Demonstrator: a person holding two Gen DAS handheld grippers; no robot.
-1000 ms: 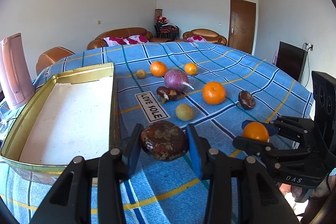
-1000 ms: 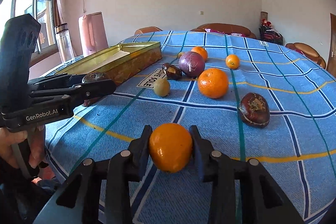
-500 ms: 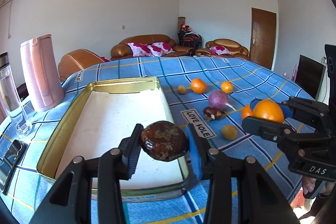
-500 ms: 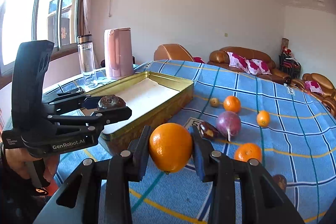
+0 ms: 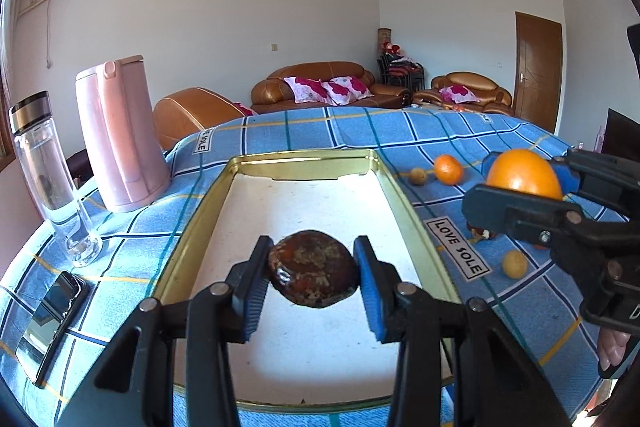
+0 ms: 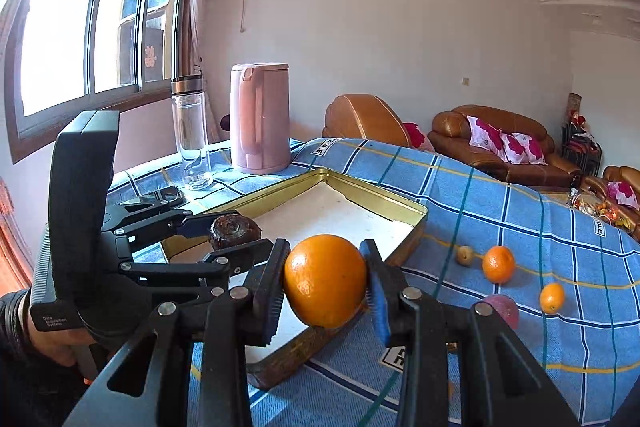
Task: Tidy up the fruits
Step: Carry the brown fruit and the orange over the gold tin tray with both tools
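Left wrist view: left gripper pinches dark wrinkled fruit, held above white floor of gold tin. Right gripper at right, level with tin's far end, carrying orange.

Right wrist view: right gripper clamps orange over tin's near rim; left gripper close alongside.

Risk: tools collide over tin; round orange released from height likely rolls or bounces over low wall onto tablecloth.
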